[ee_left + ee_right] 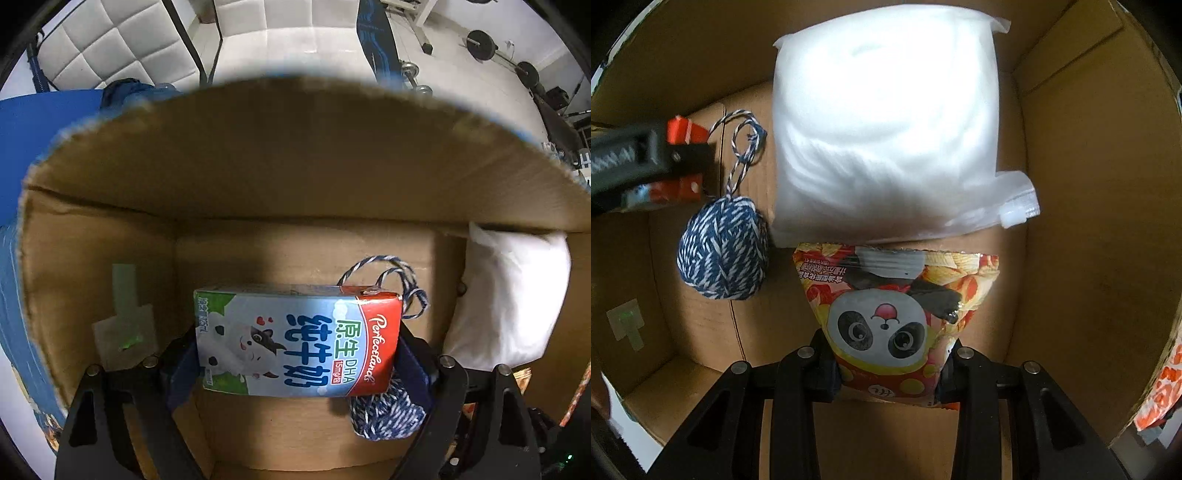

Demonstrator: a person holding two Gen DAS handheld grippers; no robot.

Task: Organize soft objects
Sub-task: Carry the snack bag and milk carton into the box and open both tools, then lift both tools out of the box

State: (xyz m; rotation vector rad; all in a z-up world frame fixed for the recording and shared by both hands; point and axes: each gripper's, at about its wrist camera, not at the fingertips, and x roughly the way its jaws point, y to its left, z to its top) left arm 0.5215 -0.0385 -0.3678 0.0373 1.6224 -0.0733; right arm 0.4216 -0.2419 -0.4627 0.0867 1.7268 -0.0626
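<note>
left gripper [297, 354]: pointing down into box, jaws spread wide and clamping milk carton [295, 341] by its two ends
milk carton: lying on its side, printed cow face up, sitting low in box near the floor; red end also showing in right view [685, 134] beside the left gripper's finger
right gripper [886, 373]: pointing down into box, jaws nearly closed and pinching bottom edge of snack bag [897, 317]
snack bag: panda print, red and yellow, top edge touching white bag [886, 125]
white bag: puffy clear pouch with white filling, lying on box floor against far wall in right view; in left view standing at right side [506, 299]
yarn ball [722, 247]: blue and white, lying on floor just left of white bag and snack bag, loose strand curling up toward carton; in left view sitting under carton's right end [384, 413]
box [258, 166]: brown cardboard, flaps up, tape patch on left wall [125, 332]
background: white tiled floor, dumbbells [417, 77] beyond the box
</note>
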